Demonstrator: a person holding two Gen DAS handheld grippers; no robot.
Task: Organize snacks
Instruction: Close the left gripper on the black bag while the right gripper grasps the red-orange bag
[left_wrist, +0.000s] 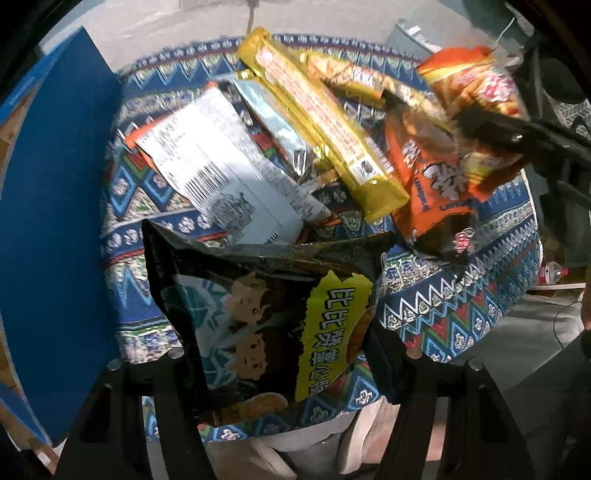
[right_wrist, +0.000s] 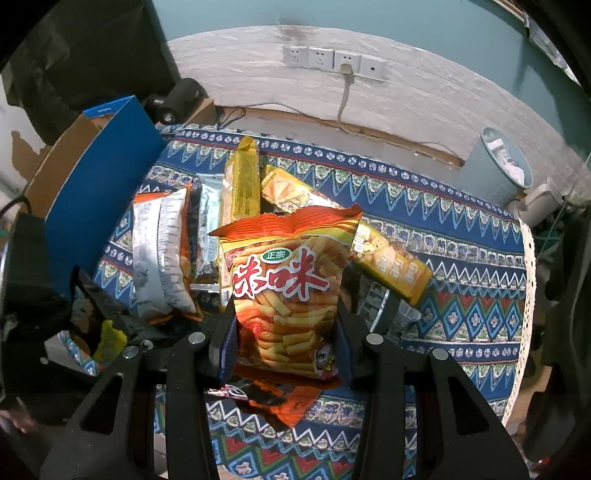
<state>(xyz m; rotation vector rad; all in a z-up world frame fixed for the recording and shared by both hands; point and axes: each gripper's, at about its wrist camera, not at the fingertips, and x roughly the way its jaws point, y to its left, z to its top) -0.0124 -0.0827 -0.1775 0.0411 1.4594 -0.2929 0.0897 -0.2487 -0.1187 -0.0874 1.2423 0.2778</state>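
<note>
- Left wrist view, nearest: the left gripper (left_wrist: 284, 365) pinched a dark snack bag (left_wrist: 266, 317) with a yellow-green label and two cartoon faces, its lower part caught between the two black fingers and held above the near edge of the patterned tablecloth (left_wrist: 461, 314).
- Just past that bag lay a white-backed packet (left_wrist: 221, 166) with a barcode, face down on the cloth, and beside it a silver packet (left_wrist: 273, 129).
- A long gold bar wrapper (left_wrist: 321, 122) rested slantwise over the pile, with an orange packet (left_wrist: 428, 184) just to its right.
- At the left edge stood the blue box (left_wrist: 55, 221), its wall upright beside the cloth.
- Farther right in that view, the right gripper (left_wrist: 476, 127) reached in with a red-and-yellow chip bag (left_wrist: 476, 85).
- Right wrist view, nearest: the right gripper (right_wrist: 284, 343) was clamped on the chip bag (right_wrist: 288, 288), which stood upright between the fingers, its printed front toward the camera, lifted above the tablecloth (right_wrist: 461, 266).
- Behind it lay the gold wrapper (right_wrist: 243, 181), a second yellow packet (right_wrist: 391, 262), the silver packet (right_wrist: 210, 221) and the white-backed packet (right_wrist: 162, 251), huddled together.
- Left of the pile stood the blue box (right_wrist: 99, 192), open at the top, with cardboard showing inside.
- Farthest back: a white wall with a row of wall sockets (right_wrist: 332, 61) and a grey bin (right_wrist: 502, 158) at the right.
</note>
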